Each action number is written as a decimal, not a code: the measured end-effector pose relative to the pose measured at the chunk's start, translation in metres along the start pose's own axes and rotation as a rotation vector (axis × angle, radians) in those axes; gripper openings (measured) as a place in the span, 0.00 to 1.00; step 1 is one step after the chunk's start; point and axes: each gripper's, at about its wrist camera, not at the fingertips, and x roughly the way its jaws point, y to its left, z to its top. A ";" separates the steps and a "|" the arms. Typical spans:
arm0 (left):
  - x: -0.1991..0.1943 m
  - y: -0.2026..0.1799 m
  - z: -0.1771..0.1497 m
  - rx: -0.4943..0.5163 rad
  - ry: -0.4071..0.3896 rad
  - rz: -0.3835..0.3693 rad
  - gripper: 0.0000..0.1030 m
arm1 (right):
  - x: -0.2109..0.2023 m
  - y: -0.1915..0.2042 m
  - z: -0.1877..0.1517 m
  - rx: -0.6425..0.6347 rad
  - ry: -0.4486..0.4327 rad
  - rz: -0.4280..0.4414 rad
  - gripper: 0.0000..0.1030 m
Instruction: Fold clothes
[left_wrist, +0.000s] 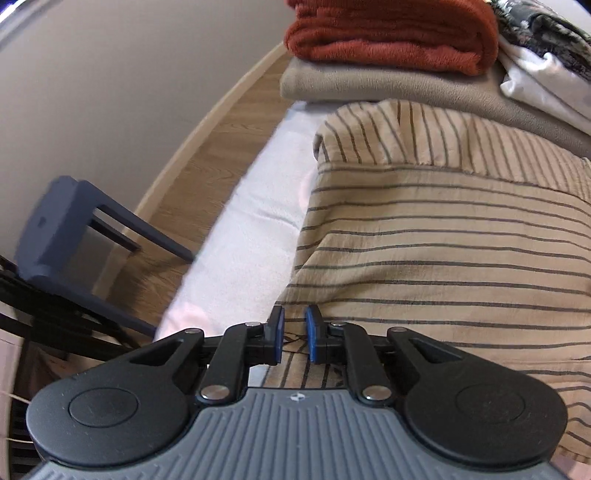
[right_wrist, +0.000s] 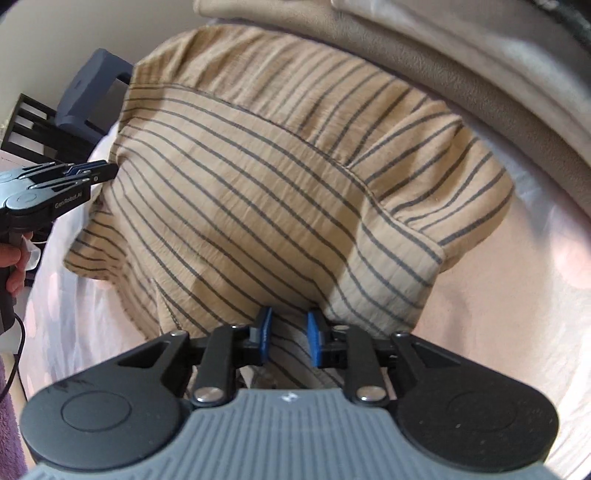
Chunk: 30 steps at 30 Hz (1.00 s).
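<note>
A tan shirt with thin dark stripes lies partly folded on a white-covered bed. My left gripper is at the shirt's near left edge, its blue pads drawn close with striped cloth pinched between them. In the right wrist view the same shirt fills the middle, and the left gripper reaches its left edge, held by a hand. My right gripper holds the shirt's near hem, with fabric running between its narrow-set pads.
Beyond the shirt a stack of folded laundry has a rust-red towel on a beige blanket, with white and patterned clothes beside it. A blue stool and a black rack stand on the wooden floor left of the bed.
</note>
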 end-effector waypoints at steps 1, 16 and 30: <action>-0.011 -0.002 0.000 -0.002 -0.017 -0.002 0.11 | -0.008 0.001 -0.002 -0.001 -0.024 0.001 0.35; -0.180 -0.070 -0.013 -0.063 -0.266 -0.066 0.54 | -0.156 0.035 -0.075 -0.144 -0.457 -0.087 0.59; -0.257 -0.143 -0.081 -0.146 -0.434 0.000 0.65 | -0.202 0.037 -0.181 -0.080 -0.719 -0.158 0.88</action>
